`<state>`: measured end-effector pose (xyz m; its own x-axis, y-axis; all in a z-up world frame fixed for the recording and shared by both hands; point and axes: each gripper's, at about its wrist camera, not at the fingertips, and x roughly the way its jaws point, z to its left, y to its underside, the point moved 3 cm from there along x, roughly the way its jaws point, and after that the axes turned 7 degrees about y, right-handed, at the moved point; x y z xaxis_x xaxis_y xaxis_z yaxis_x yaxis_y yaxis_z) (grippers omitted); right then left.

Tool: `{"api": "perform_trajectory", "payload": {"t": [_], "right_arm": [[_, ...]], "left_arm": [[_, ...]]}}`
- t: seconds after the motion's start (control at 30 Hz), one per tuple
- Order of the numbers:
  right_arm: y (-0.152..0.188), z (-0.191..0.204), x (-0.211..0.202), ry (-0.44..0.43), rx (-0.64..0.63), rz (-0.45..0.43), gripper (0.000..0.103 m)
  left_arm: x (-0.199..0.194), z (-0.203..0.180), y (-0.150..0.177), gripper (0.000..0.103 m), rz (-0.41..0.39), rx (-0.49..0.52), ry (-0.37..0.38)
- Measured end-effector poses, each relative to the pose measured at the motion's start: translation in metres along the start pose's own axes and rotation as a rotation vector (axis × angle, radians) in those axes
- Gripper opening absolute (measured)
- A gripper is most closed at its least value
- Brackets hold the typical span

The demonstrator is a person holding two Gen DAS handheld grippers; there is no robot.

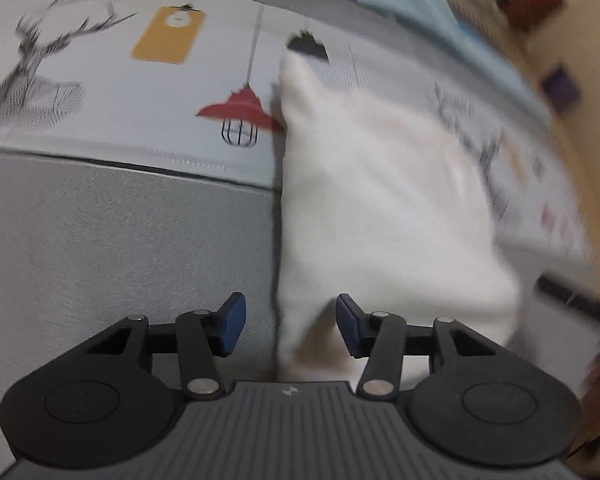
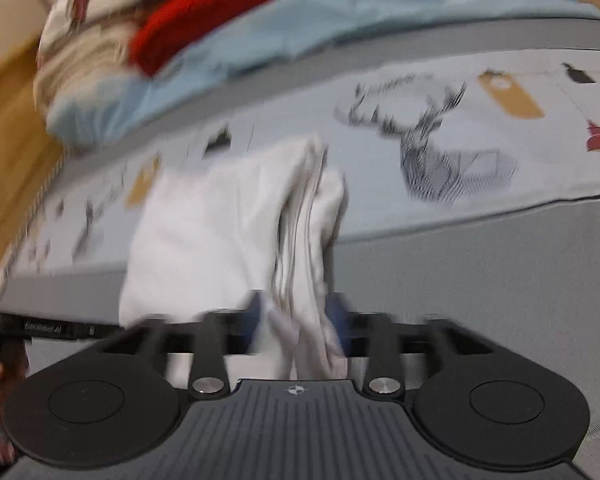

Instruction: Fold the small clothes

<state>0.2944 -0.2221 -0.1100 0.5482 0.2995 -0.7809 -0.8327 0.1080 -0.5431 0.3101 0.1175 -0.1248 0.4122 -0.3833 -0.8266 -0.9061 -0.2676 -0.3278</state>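
Observation:
A small white garment (image 1: 380,208) lies folded on a printed cloth and the grey surface. In the left wrist view my left gripper (image 1: 291,326) is open, its blue pads apart, with the garment's near edge between them. In the right wrist view the white garment (image 2: 220,224) is bunched into layered folds, and my right gripper (image 2: 296,320) is shut on its near edge. The frames are blurred by motion.
A printed cloth (image 1: 140,80) with a deer, lamps and tags covers the grey surface (image 1: 120,240). A pile of light blue fabric (image 2: 340,20) and a red item (image 2: 220,8) lie at the back. A wooden edge (image 2: 8,140) runs along the left.

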Motion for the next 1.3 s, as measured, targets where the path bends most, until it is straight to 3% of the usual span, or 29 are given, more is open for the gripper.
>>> {"api": "perform_trajectory", "payload": {"t": [0.07, 0.17, 0.33, 0.43, 0.63, 0.77, 0.87, 0.97, 1.1, 1.13, 1.2, 1.23, 1.3], "right_arm": [[-0.003, -0.003, 0.008, 0.004, 0.026, 0.004, 0.066], [0.001, -0.004, 0.033, 0.035, 0.023, 0.073, 0.065], [0.01, 0.005, 0.056, 0.046, -0.01, 0.132, 0.064], [0.012, 0.005, 0.063, 0.034, 0.0, 0.151, 0.058], [0.014, 0.016, 0.056, 0.011, -0.077, 0.121, 0.027], [0.012, 0.009, 0.041, -0.006, -0.061, 0.123, 0.003], [0.012, 0.01, 0.028, -0.014, -0.083, 0.108, 0.003], [0.015, 0.011, 0.023, 0.043, -0.109, 0.105, 0.003], [0.007, 0.017, 0.008, 0.038, -0.132, 0.029, 0.007], [0.006, 0.02, 0.006, 0.012, -0.136, 0.016, 0.009], [0.008, 0.024, 0.009, -0.015, -0.163, 0.037, 0.022], [0.011, 0.026, 0.016, 0.03, -0.197, 0.059, 0.022], [0.021, 0.022, 0.035, 0.159, -0.254, 0.144, 0.027]], "left_arm": [[0.001, 0.005, -0.001, 0.054, -0.017, -0.065, 0.034], [0.013, 0.006, -0.002, 0.052, -0.008, -0.1, 0.027], [0.026, -0.006, -0.004, 0.049, -0.002, -0.082, -0.002], [0.028, -0.008, -0.003, 0.047, -0.001, -0.066, -0.007], [0.029, -0.013, -0.002, 0.043, -0.004, -0.038, -0.014], [0.028, -0.016, -0.001, 0.043, -0.008, -0.022, -0.013], [0.028, -0.013, -0.001, 0.044, -0.008, -0.02, -0.003], [0.023, -0.011, -0.001, 0.047, -0.021, -0.043, -0.014], [0.008, -0.024, -0.001, 0.044, -0.069, 0.027, -0.054], [0.008, -0.026, -0.001, 0.045, -0.072, 0.048, -0.057], [0.02, -0.02, 0.006, 0.051, -0.017, 0.078, -0.099], [0.023, -0.016, 0.01, 0.057, -0.001, 0.063, -0.109], [0.016, -0.014, 0.011, 0.057, -0.001, 0.025, -0.105]]}}
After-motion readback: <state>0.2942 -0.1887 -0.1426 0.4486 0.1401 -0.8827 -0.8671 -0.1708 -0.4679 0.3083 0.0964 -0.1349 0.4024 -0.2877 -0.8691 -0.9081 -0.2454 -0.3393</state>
